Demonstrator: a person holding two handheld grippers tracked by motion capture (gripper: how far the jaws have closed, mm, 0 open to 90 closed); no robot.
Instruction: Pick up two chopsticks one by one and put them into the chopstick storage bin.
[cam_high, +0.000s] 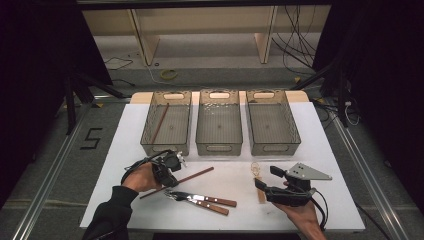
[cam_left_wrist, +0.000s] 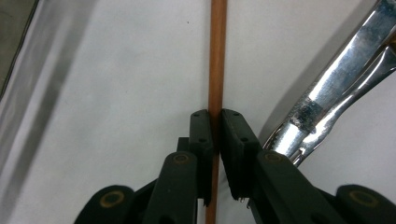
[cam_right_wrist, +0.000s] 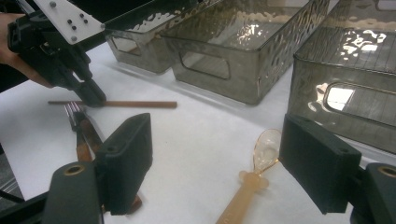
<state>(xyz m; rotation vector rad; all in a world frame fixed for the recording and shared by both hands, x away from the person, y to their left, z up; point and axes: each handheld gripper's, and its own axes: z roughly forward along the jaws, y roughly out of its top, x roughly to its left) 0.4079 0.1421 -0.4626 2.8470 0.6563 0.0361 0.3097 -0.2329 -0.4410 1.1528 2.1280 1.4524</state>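
Observation:
A brown chopstick (cam_high: 192, 176) lies slantwise on the white table (cam_high: 310, 200), and my left gripper (cam_high: 169, 182) is shut on it near its lower left part. In the left gripper view the pads (cam_left_wrist: 203, 130) press on the chopstick (cam_left_wrist: 217, 70) from both sides. My right gripper (cam_high: 266, 178) stands open at the right. Its wide-apart jaws (cam_right_wrist: 217, 128) frame a translucent amber spoon (cam_right_wrist: 261, 156) that lies flat on the table, untouched. The left gripper (cam_right_wrist: 91, 95) shows farther off on the chopstick (cam_right_wrist: 140, 104).
Three grey translucent bins stand in a row at the back: left (cam_high: 165, 147), middle (cam_high: 219, 147), right (cam_high: 274, 147). Another chopstick (cam_high: 160, 122) lies in the left bin. Two wooden-handled forks (cam_high: 202, 201) lie just right of the left gripper, close beside the held chopstick (cam_left_wrist: 336, 79).

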